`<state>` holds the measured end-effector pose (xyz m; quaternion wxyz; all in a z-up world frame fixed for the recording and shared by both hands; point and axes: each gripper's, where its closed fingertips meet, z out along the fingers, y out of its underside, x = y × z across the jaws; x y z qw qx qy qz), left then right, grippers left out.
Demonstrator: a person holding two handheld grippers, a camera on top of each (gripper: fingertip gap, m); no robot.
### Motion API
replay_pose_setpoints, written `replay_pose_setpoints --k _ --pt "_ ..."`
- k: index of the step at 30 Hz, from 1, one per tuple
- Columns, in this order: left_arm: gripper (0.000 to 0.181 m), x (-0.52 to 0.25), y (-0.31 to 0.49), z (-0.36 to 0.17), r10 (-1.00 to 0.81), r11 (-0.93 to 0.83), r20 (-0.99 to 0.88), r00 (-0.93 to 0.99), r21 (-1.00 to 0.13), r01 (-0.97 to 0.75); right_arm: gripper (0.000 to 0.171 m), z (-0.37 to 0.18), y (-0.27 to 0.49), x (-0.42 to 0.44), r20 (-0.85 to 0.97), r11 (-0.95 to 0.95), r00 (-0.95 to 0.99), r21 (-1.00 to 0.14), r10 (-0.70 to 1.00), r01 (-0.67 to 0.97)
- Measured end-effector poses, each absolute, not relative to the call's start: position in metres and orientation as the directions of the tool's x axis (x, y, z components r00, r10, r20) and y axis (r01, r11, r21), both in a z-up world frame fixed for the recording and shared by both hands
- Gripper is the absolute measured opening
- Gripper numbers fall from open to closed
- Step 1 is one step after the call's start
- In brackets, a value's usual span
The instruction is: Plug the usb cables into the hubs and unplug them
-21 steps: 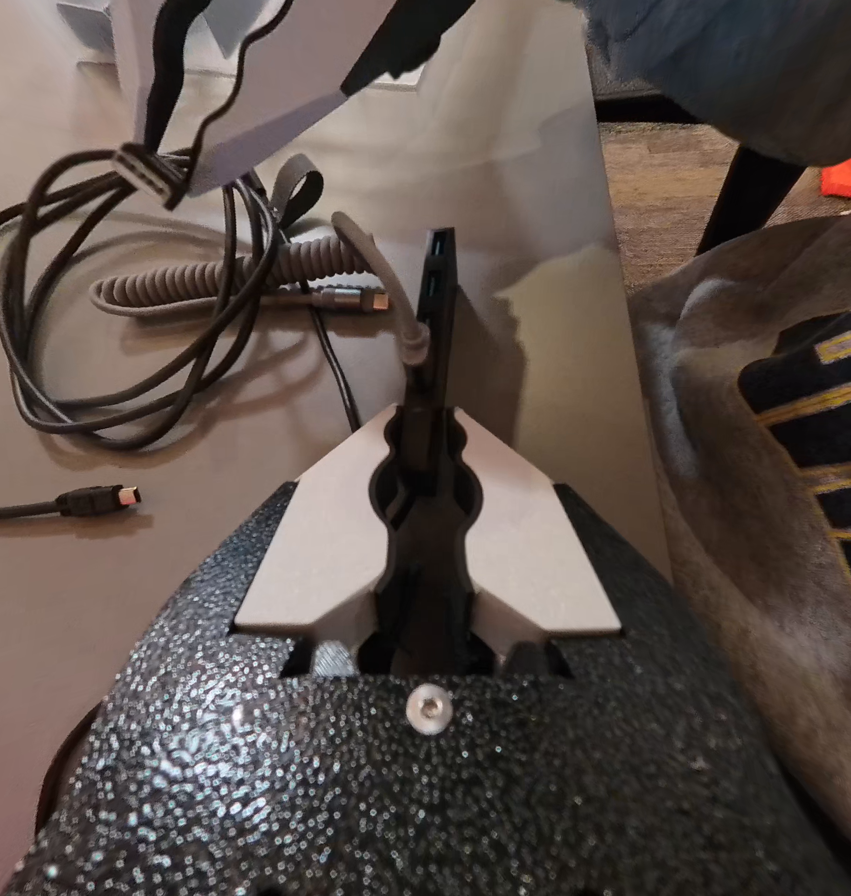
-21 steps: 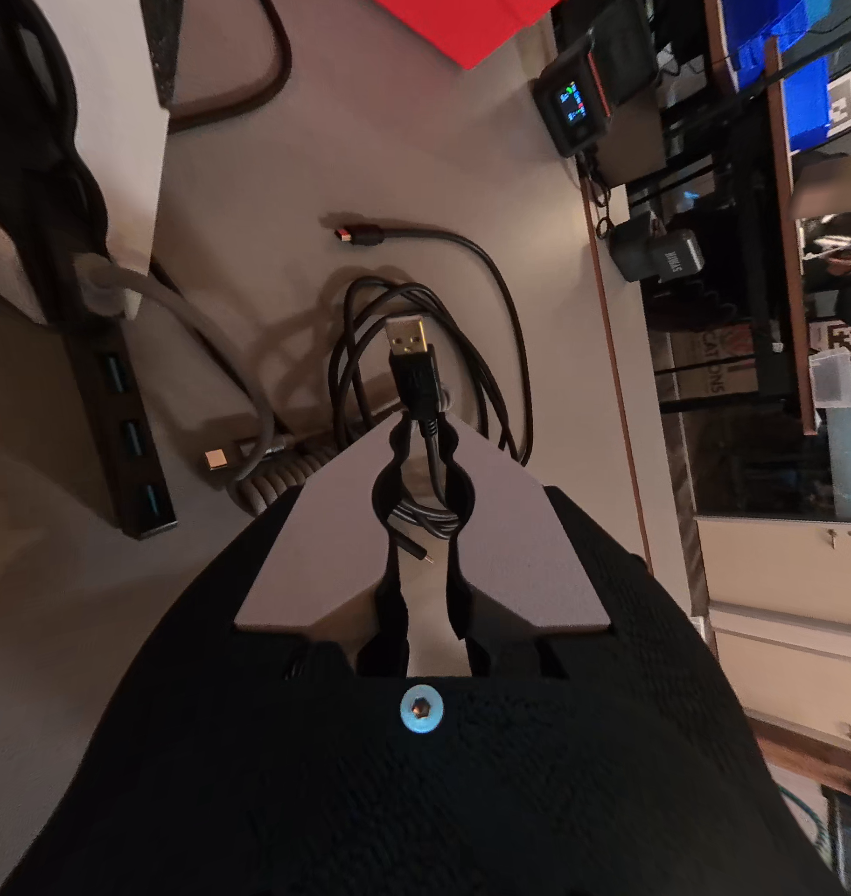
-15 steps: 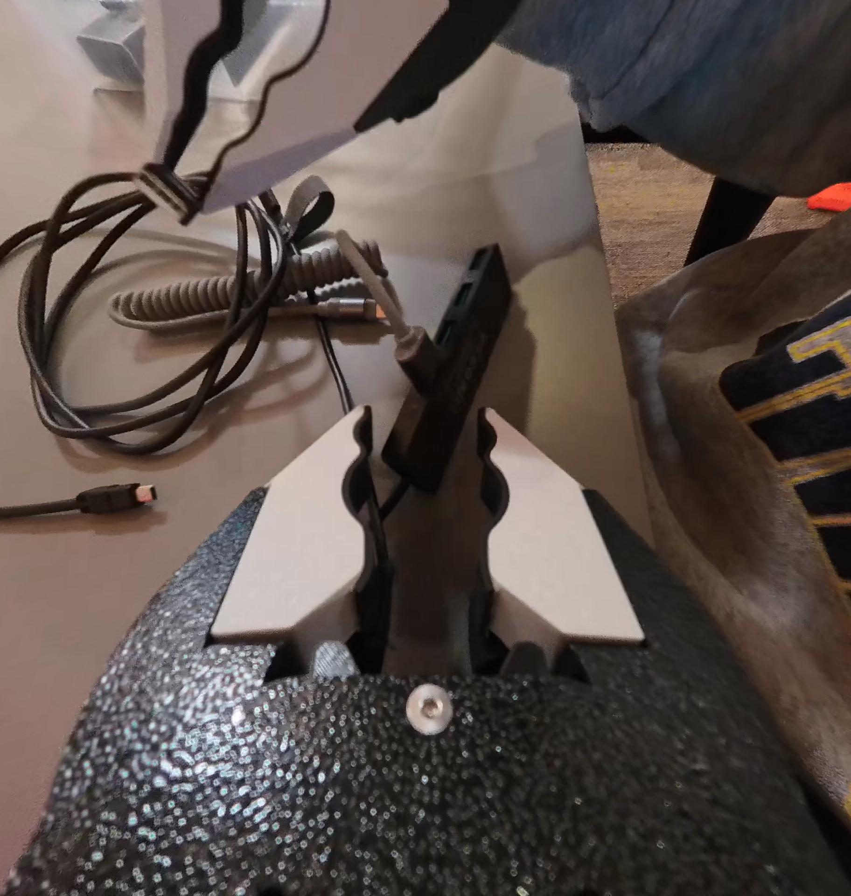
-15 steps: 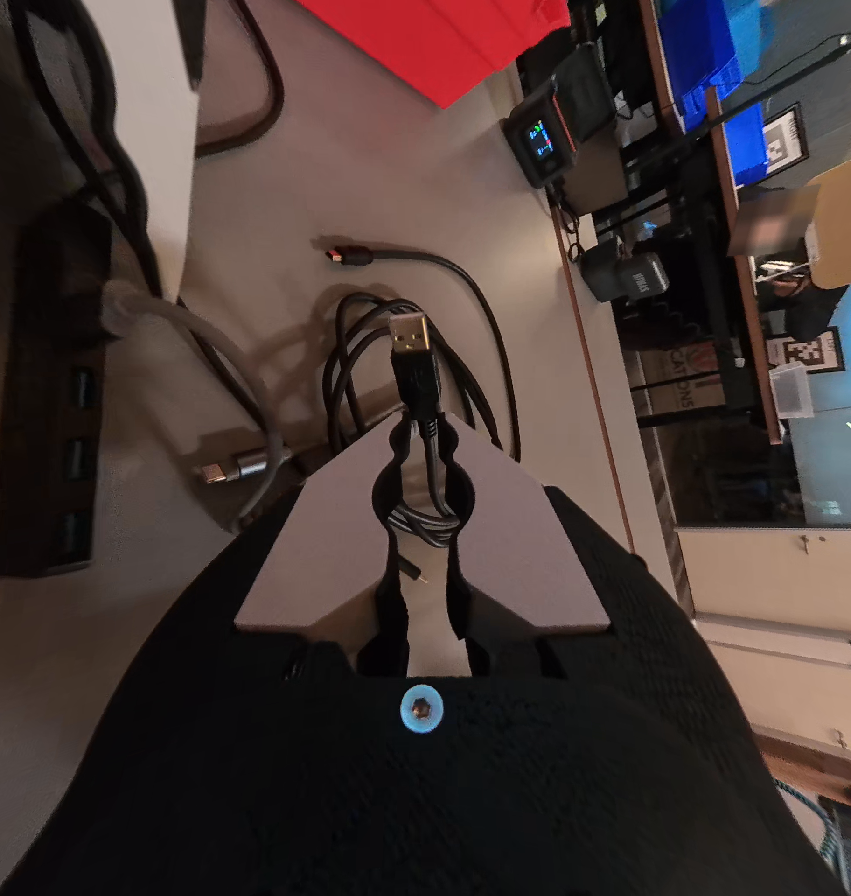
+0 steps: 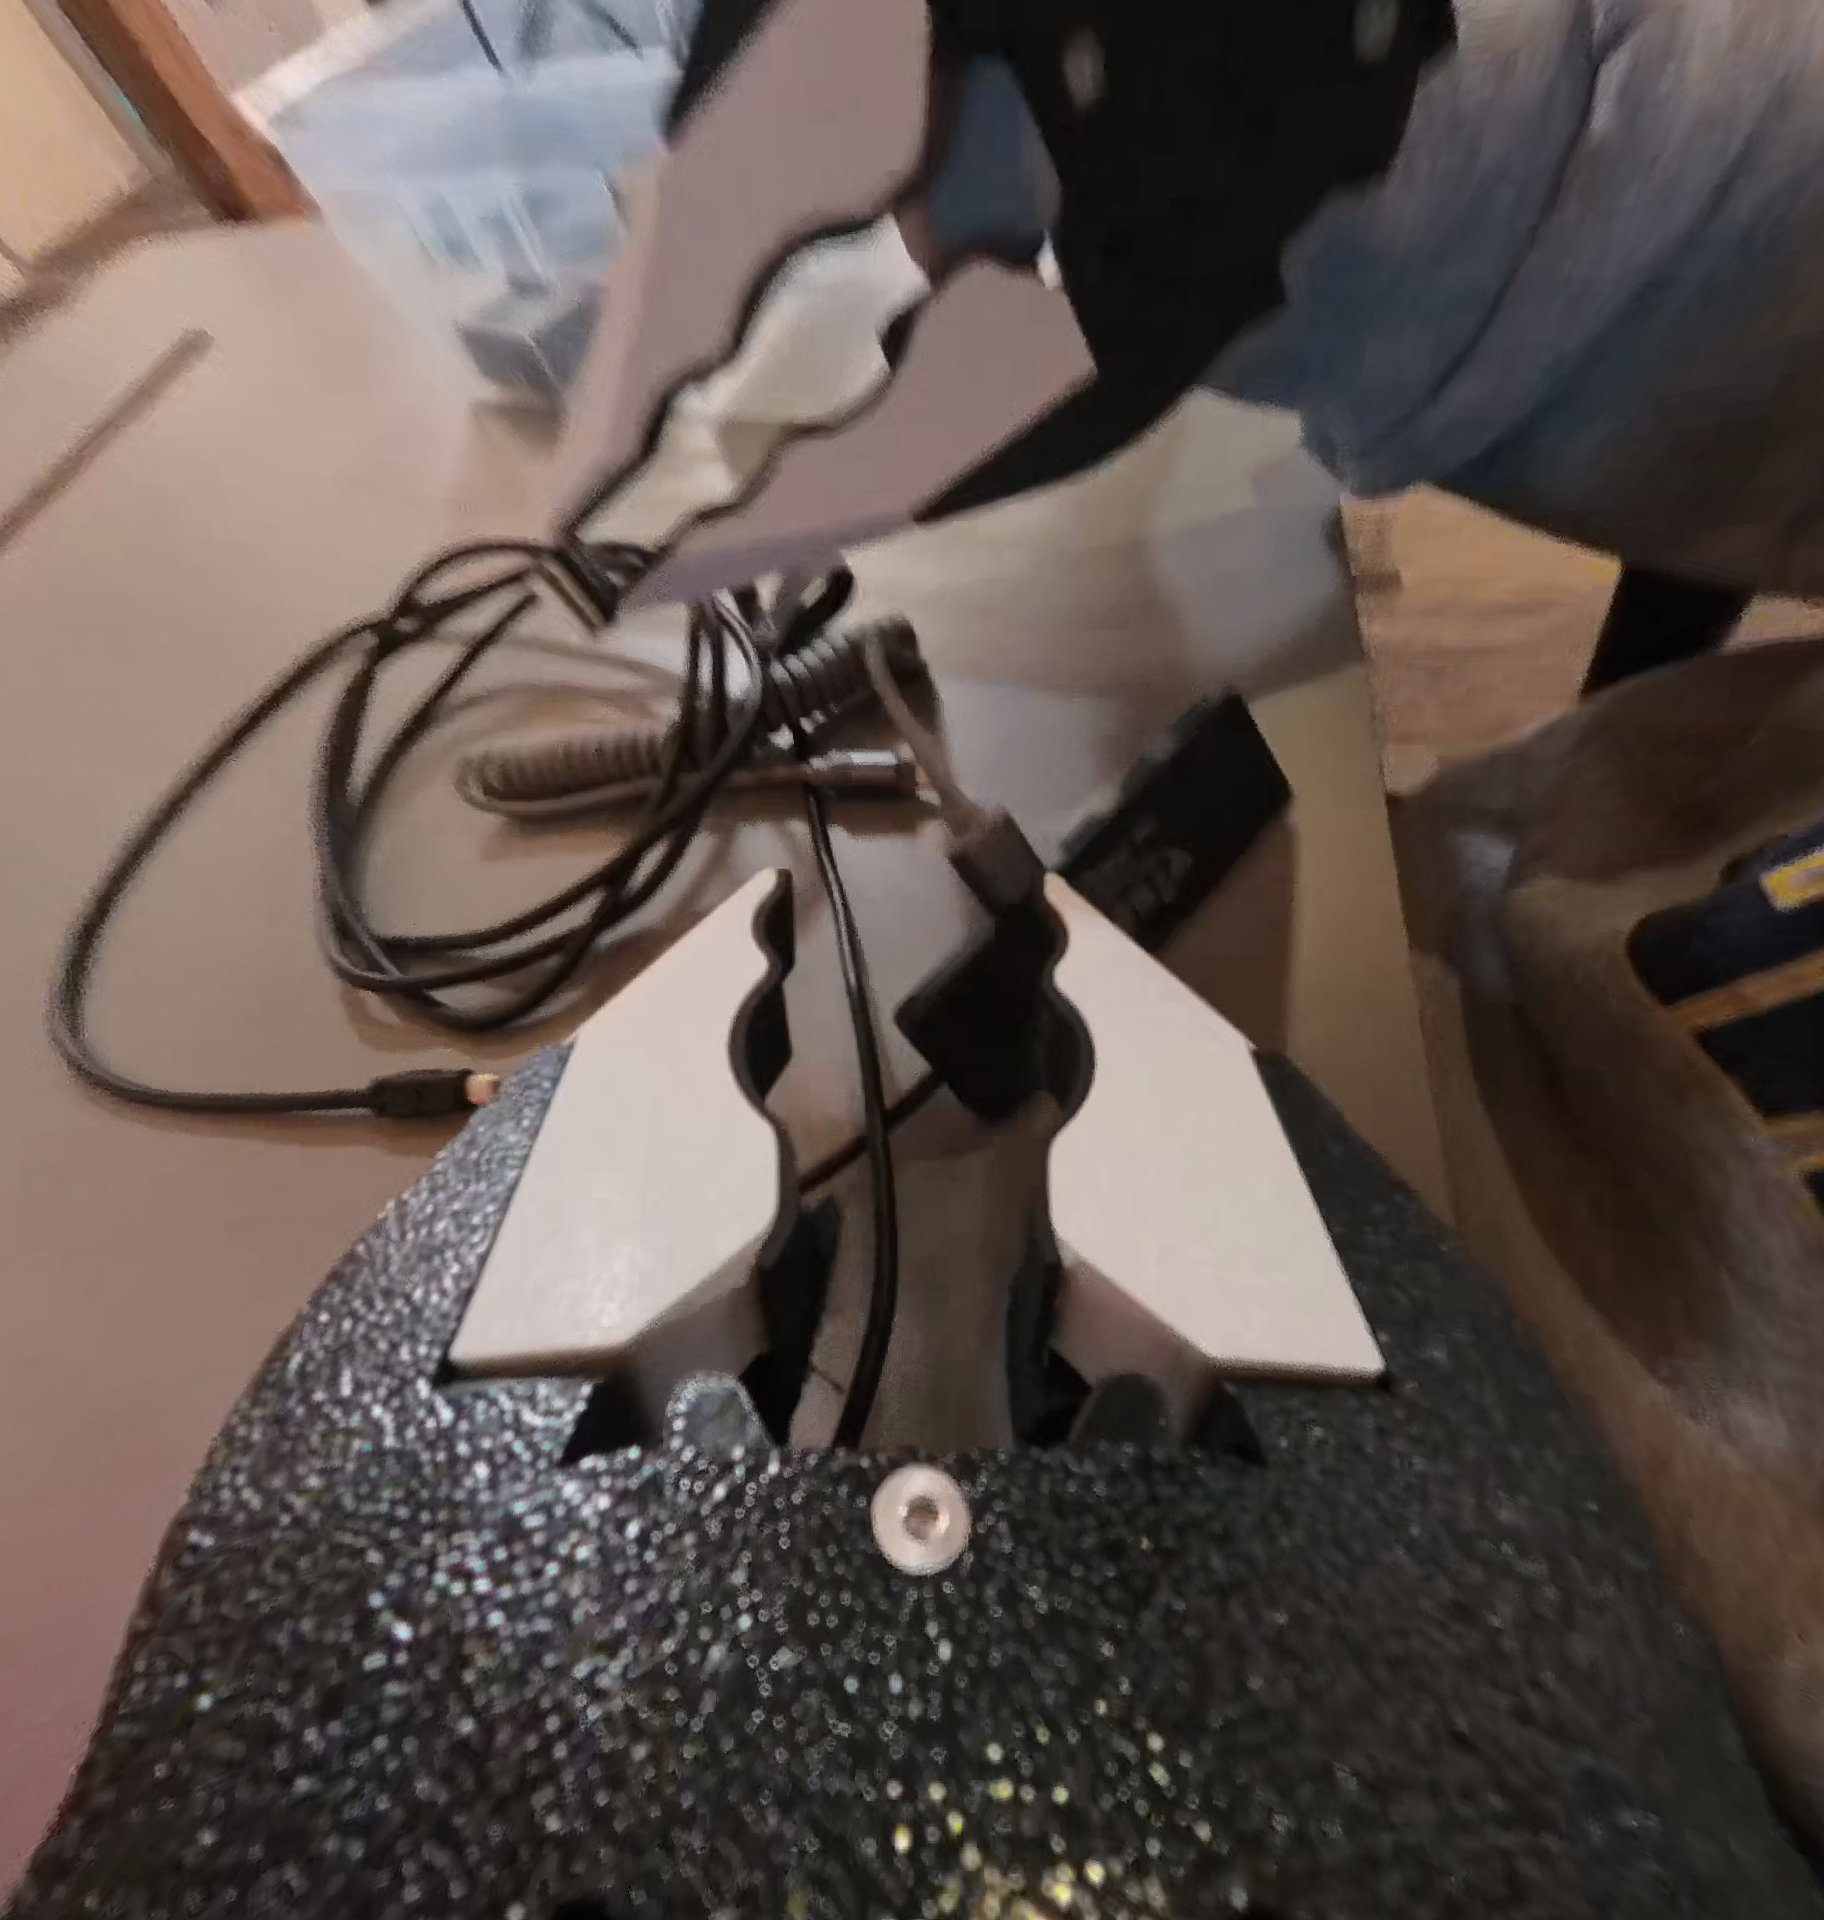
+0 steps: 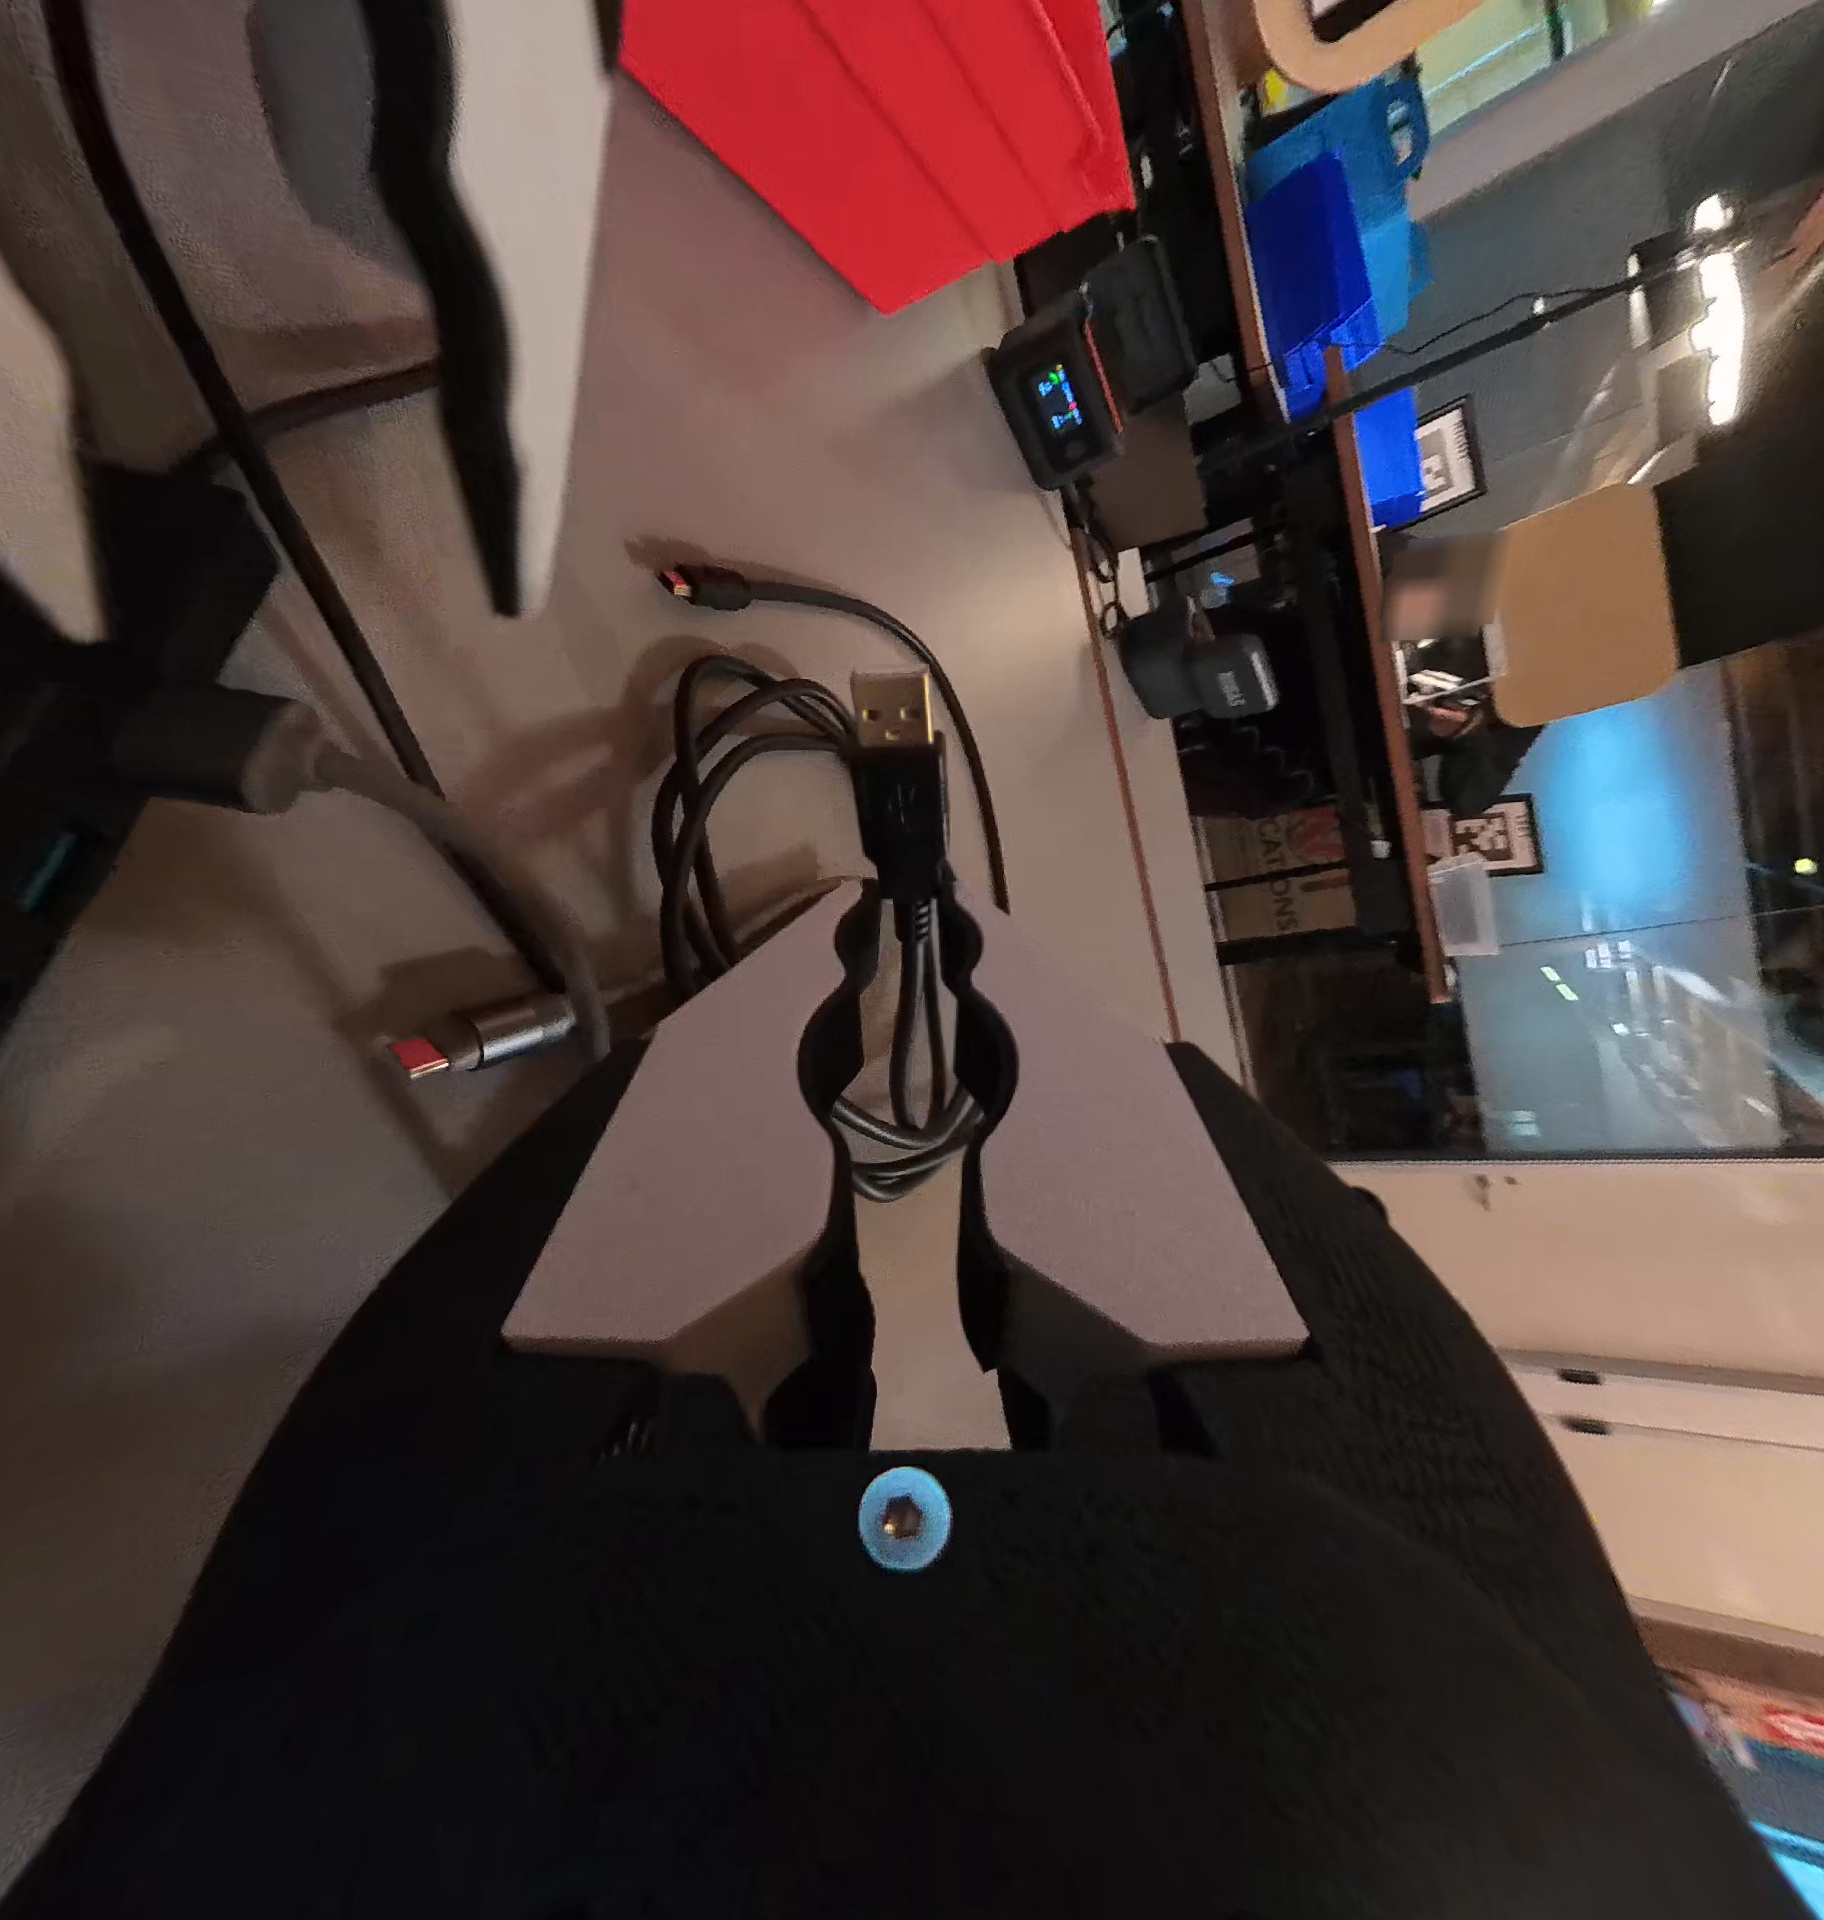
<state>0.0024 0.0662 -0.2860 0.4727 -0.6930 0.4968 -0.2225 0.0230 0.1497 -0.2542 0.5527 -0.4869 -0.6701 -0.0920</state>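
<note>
The left tongs [image 5: 913, 925] stand spread apart with nothing pinched. The black USB hub [image 5: 1116, 883] lies on the beige worktop [image 5: 160, 727], its near end between the fingers and against the inner edge of the right finger [image 5: 1178, 1122]. A grey plug [image 5: 991, 826] sits in the hub's side, and its cable runs back to the coiled grey cable [image 5: 617, 753] beyond the hub. A thin black lead [image 5: 866, 1039] runs through the open gap. Left of the hub lies a loop of black cable [image 5: 368, 831], and a small loose connector [image 5: 425, 1093] rests just beside the left finger.

The left wrist view alone shows the hub's full length and a person's grey sleeve [image 5: 1562, 260] above it; the far tongs appear there only as a blur.

The right wrist view gives what that blur hides: the right tongs [image 6: 903, 914] are pressed together on a black USB-A cable [image 6: 903, 805], whose metal plug points forward, clear of the hub [image 6: 46, 810]. The hub sits well to the left at the frame edge, and a silver connector with a red tip [image 6: 472, 1044] lies between it and the tongs. This view also shows a red sheet [image 6: 866, 135] and a small lit device [image 6: 1059, 410] at the worktop's far side.
</note>
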Motion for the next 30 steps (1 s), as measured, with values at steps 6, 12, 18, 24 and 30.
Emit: replay_pose_setpoints --k 6,12,18,24,30 --pt "0.023 -0.012 0.085 -0.250 -0.774 0.002 -0.251 0.582 -0.919 -0.394 0.009 -0.247 0.137 0.012 0.901 0.592 -0.007 -0.279 0.434 0.756" --pt "0.012 -0.007 0.092 -0.249 -0.771 -0.085 -0.128 0.623 -0.950 -0.301 0.009 -0.251 0.123 -0.001 0.933 0.652 -0.118 -0.142 0.339 0.745" --pt "0.009 -0.008 0.091 -0.240 -0.780 -0.109 -0.041 0.624 -0.974 -0.200 0.009 -0.247 0.118 -0.002 0.947 0.667 -0.147 -0.087 0.286 0.740" --pt "0.007 -0.006 0.093 -0.244 -0.778 -0.140 -0.033 0.627 -0.965 -0.224 0.009 -0.247 0.116 0.001 0.958 0.663 -0.173 -0.023 0.229 0.748" --pt "0.002 -0.013 0.092 -0.204 -0.747 -0.077 0.011 0.665 -0.995 -0.070 0.030 -0.210 0.109 0.011 0.965 0.684 0.119 -0.249 0.232 0.686"
